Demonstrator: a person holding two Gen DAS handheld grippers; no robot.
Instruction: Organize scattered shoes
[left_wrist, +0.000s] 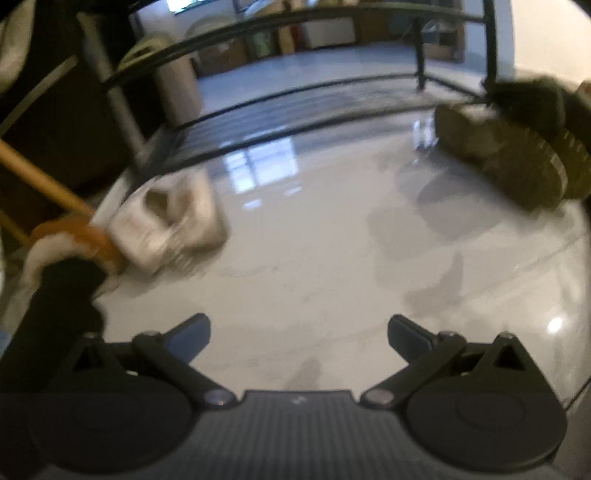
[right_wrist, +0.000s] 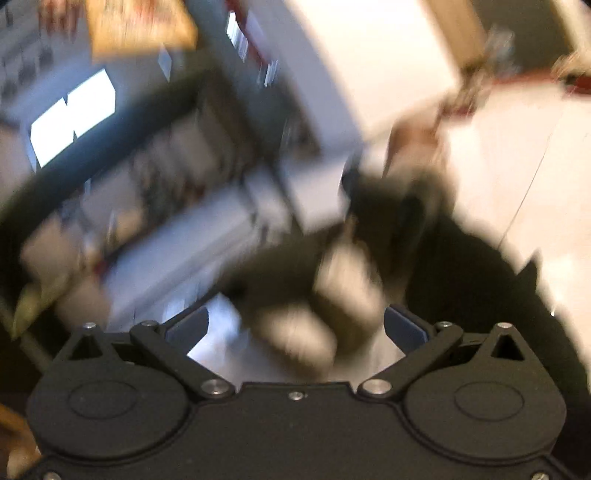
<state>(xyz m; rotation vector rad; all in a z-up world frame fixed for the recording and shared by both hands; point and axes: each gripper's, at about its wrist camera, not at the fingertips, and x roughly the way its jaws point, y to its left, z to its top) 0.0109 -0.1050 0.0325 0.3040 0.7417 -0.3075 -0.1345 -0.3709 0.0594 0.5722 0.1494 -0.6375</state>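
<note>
Right view motion-smeared; perhaps a shoe.

Two shoes on the floor: one white, one olive

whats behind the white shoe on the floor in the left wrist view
Behind the blurred white shoe stands a black metal rack with a slatted bottom shelf, apparently bare where visible. Whatever lies past the shoe's left side is hidden by a dark sleeve.

White shoe, olive-brown shoe, glossy pale-grey floor.
</note>
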